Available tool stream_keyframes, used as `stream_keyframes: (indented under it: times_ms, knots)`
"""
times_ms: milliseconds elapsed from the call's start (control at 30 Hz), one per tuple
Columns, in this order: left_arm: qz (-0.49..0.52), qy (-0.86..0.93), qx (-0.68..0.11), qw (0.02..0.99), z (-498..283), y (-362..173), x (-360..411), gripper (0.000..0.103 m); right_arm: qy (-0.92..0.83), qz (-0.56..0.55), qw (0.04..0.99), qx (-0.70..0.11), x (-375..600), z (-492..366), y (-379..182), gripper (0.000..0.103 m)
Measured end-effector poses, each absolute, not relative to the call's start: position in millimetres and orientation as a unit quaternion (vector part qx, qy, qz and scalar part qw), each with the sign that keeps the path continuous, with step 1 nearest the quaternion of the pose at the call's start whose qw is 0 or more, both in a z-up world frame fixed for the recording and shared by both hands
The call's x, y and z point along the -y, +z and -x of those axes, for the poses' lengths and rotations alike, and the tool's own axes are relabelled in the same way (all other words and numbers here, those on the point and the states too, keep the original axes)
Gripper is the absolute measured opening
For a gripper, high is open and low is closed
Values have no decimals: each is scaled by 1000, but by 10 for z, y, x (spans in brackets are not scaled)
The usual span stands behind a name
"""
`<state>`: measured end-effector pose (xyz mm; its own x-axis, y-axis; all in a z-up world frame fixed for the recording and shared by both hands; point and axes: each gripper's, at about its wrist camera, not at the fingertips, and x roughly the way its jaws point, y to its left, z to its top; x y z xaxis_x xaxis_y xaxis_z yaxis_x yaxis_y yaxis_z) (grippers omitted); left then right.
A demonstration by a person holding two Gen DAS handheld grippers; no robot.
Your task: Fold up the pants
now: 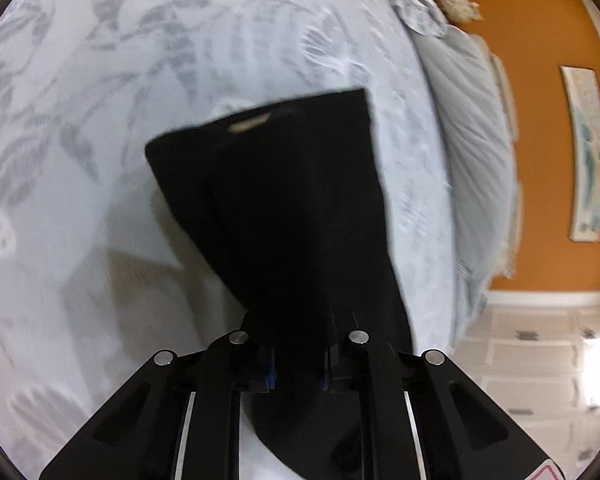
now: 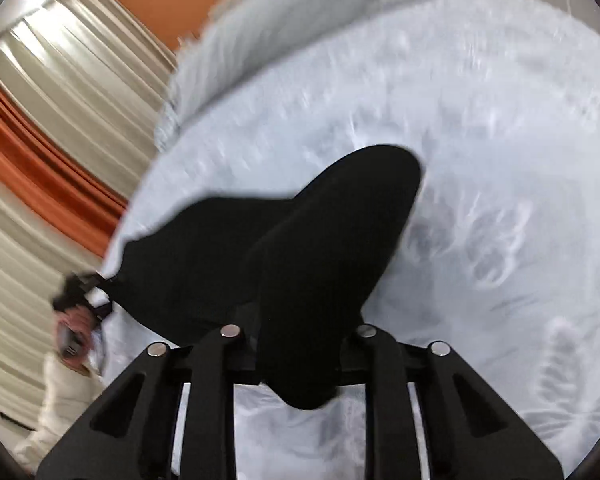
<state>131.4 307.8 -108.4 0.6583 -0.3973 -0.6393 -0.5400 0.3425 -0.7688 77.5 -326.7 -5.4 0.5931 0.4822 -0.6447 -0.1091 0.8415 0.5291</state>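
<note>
Fingers of the left gripper (image 1: 298,364) at bottom centre pinch the black pants (image 1: 284,208), which run up the frame to a waistband edge at centre over the pale bedspread (image 1: 80,160). Right gripper (image 2: 296,360) clamps a bunched fold; the cloth trails leftward toward a hand (image 2: 76,320) at lower left.

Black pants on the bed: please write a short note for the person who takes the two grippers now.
Left gripper: shut on the black pants.
Right gripper: shut on another part of the pants.
Pants: hang from both grippers, raised over the pale patterned bedspread; the far end with a label seems to rest on it.
Done: both grips taken.
Left: lay the pants down and make the folds.
</note>
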Motion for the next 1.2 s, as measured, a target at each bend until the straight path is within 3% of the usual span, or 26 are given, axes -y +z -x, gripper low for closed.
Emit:
stream_keyframes:
  times_ms: [67,167,233,267,367,400,467,567,667,733,800,833,900,933,1033,1067,1133,1167,1200]
  knots:
    - [553,24,-419,720,-1268,-965,-2973,12,155,-218,868,-419,3432,-689,-35,18]
    - [532,10,-466,707,-1228,-1091,-2800,13,93,-198,843,-491,3695,-773,-471,19]
    - [542,14,-501,675,-1204,-1332,-2713,14,68,-191,814,-544,3717,-854,-809,25]
    - [551,17,-499,668,-1200,-1394,-2715,15,60,-194,815,-543,3720,-830,-833,33]
    - [563,12,-491,664,-1195,-1362,-2756,16,32,-147,861,-486,3590,-776,-358,37]
    - [559,14,-488,670,-1190,-1334,-2768,16,22,-108,890,-442,3458,-702,-111,51]
    - [539,14,-483,690,-1189,-1247,-2737,16,40,-71,915,-396,3224,-671,120,61]
    - [499,14,-473,726,-1247,-1061,-2641,16,106,-46,914,-390,2716,-801,208,61]
    - [485,9,-458,745,-1292,-915,-2587,16,174,-20,882,-437,2076,-1006,-142,60]
    - [481,10,-454,750,-1304,-875,-2565,16,199,-12,863,-463,1876,-1042,-412,49]
    - [484,17,-457,746,-1335,-873,-2548,16,222,16,856,-466,1529,-1107,-533,47]
    - [488,21,-460,742,-1346,-894,-2549,16,228,35,856,-462,1395,-1105,-541,49]
    - [499,24,-463,732,-1375,-935,-2564,16,223,64,857,-459,1244,-999,-549,65]
    - [502,23,-463,730,-1362,-947,-2569,16,210,73,857,-464,1214,-990,-603,64]
    - [505,16,-466,726,-1290,-975,-2576,16,194,28,857,-477,1334,-1076,-622,34]
    - [505,13,-469,724,-1293,-981,-2582,16,200,11,858,-473,1355,-1096,-563,13]
    - [507,8,-472,722,-1304,-996,-2592,16,209,-18,874,-439,1408,-1088,-348,12]
    - [504,5,-474,722,-1310,-997,-2593,16,224,-22,875,-428,1364,-1099,-287,3]
    - [501,5,-475,723,-1327,-999,-2589,16,232,-23,871,-433,1301,-1124,-314,3]
